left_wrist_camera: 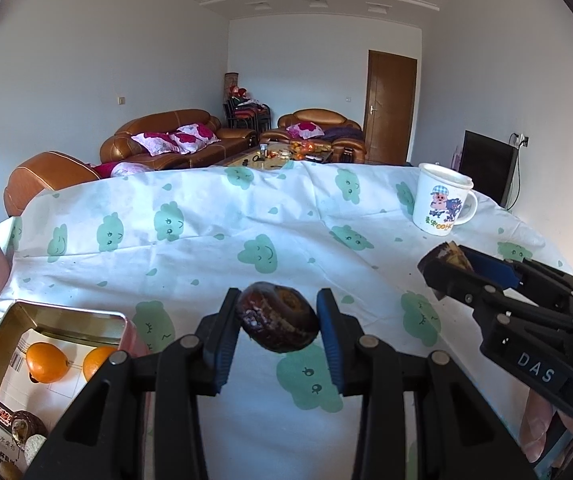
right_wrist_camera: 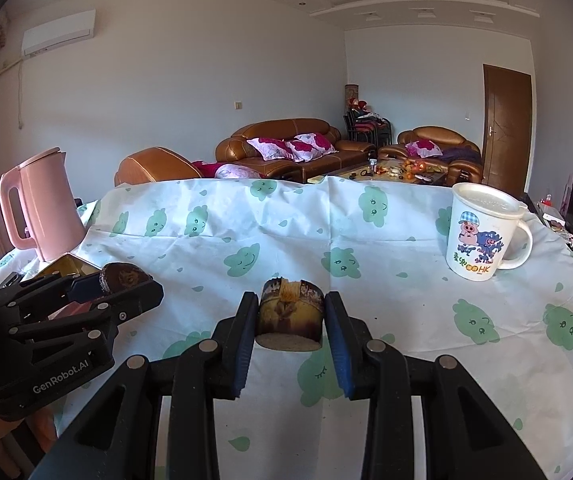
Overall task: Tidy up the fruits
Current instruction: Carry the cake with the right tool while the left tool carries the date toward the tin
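My left gripper [left_wrist_camera: 278,295] is shut on a dark brown round fruit [left_wrist_camera: 276,322], held just above the cloud-print tablecloth [left_wrist_camera: 206,264]. From the right wrist view, that same left gripper [right_wrist_camera: 126,282] and its fruit [right_wrist_camera: 124,275] are at the left. My right gripper [right_wrist_camera: 291,299] is shut on a cut brown-and-yellow fruit piece [right_wrist_camera: 290,316], pale cut face down. The right gripper [left_wrist_camera: 442,265] with that piece [left_wrist_camera: 452,254] shows at the right of the left wrist view. An open tin box [left_wrist_camera: 70,312] at lower left holds two oranges [left_wrist_camera: 46,362] and some dark fruits [left_wrist_camera: 26,426].
A white cartoon mug [right_wrist_camera: 482,232] with a lid stands at the table's far right. A pink kettle [right_wrist_camera: 42,204] stands at the far left, just behind the tin. Brown sofas [right_wrist_camera: 286,148] and a low table lie beyond the table's far edge.
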The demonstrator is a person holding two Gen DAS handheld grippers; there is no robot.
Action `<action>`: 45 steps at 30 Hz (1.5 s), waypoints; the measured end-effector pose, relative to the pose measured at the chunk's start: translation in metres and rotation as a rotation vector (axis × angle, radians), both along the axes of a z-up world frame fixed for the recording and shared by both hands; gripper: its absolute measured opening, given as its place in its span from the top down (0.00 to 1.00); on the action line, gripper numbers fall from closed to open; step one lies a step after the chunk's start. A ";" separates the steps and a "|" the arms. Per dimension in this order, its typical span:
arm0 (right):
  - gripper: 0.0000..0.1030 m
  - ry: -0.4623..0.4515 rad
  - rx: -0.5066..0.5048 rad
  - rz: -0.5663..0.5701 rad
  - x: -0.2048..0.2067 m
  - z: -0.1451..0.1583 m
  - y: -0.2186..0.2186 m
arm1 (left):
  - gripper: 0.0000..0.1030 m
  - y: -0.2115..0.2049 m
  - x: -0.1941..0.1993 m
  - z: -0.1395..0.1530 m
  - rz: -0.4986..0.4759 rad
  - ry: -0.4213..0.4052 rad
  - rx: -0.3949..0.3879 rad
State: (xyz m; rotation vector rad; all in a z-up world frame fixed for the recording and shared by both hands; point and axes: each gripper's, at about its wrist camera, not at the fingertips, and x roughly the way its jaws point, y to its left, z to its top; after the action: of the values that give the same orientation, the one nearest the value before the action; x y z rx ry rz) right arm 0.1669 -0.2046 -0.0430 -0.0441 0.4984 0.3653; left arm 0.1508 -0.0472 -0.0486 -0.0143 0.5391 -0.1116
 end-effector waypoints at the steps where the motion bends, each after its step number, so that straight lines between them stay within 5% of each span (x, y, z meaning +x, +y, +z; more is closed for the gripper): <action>1: 0.65 -0.003 0.000 0.000 -0.001 0.000 0.000 | 0.61 0.000 -0.001 0.000 0.002 -0.006 0.000; 45: 0.65 -0.166 0.019 -0.001 -0.036 0.012 -0.005 | 0.61 -0.003 -0.041 0.016 0.039 -0.202 0.037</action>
State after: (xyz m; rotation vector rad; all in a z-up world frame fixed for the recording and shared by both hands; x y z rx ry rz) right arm 0.1305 -0.2100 -0.0314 -0.0559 0.3308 0.3622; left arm 0.1095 -0.0500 -0.0330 0.0221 0.3387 -0.0645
